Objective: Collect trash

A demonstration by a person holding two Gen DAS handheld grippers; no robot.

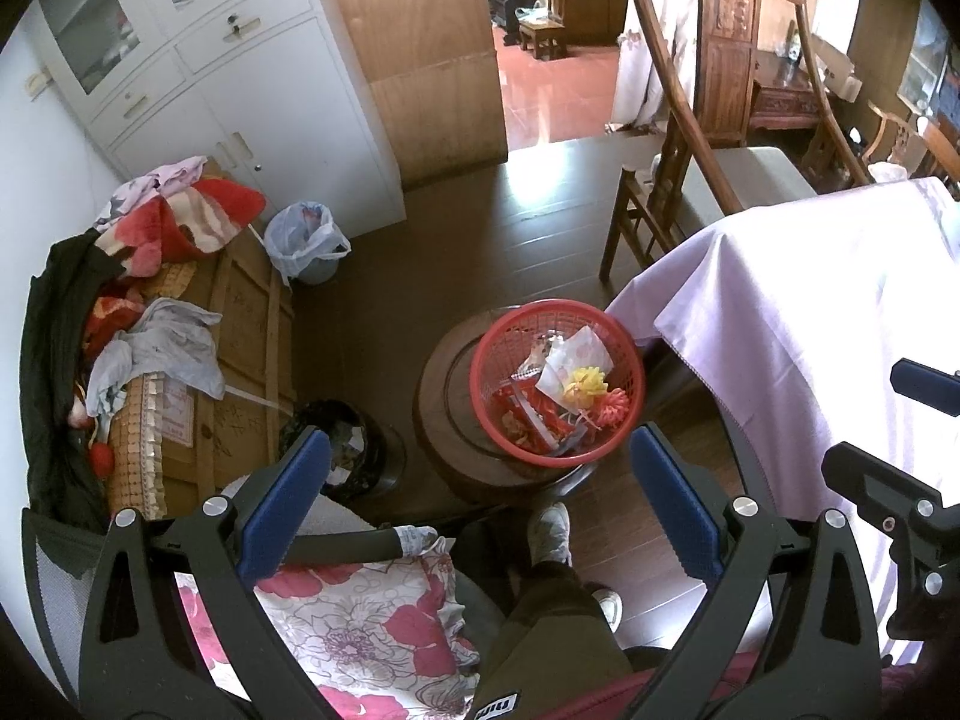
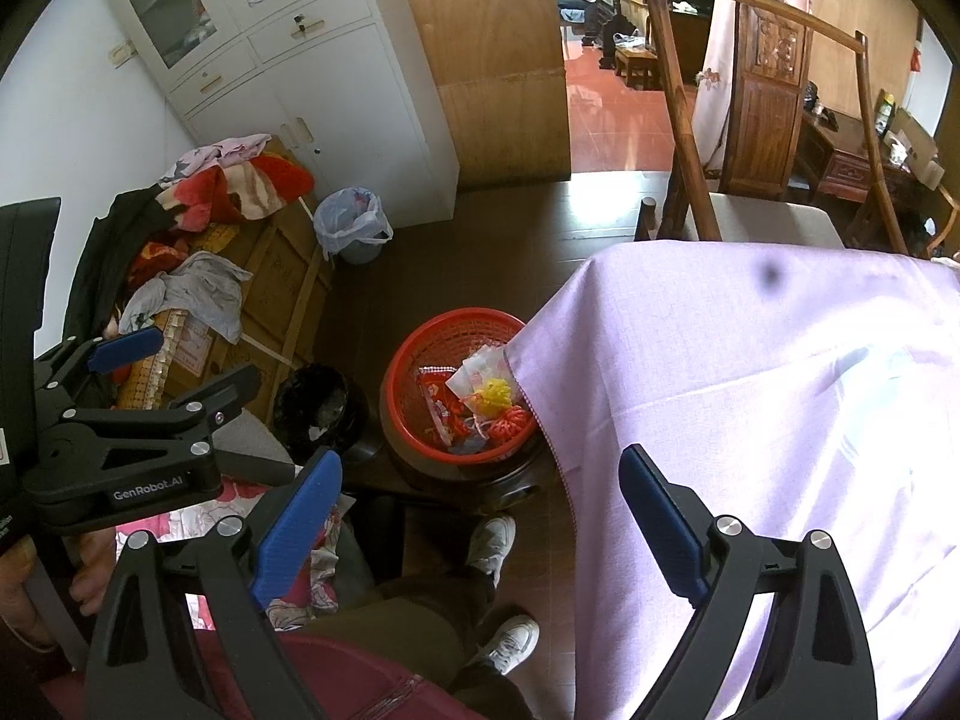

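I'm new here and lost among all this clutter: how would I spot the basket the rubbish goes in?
Find the table with the lilac cloth; just past its corner stands a round dark wooden stool. On that stool sits the red mesh basket, holding wrappers and a yellow pompom. Unlike the black bin and bag-lined bin on the floor, it is bright red and raised.

A red mesh basket (image 1: pixel 558 324) is seen, filled with red wrappers (image 2: pixel 444 411), a white paper (image 1: pixel 570 366) and a yellow pompom (image 1: pixel 588 384). The surface (image 2: pixel 750 390) is covered in a plain lilac cloth. Blue pads on black arms are shown on each hand-held gripper (image 1: pixel 480 516). A cushion (image 1: pixel 366 618) is patterned with pink and red flowers on white. The cabinet (image 1: pixel 264 90) is white
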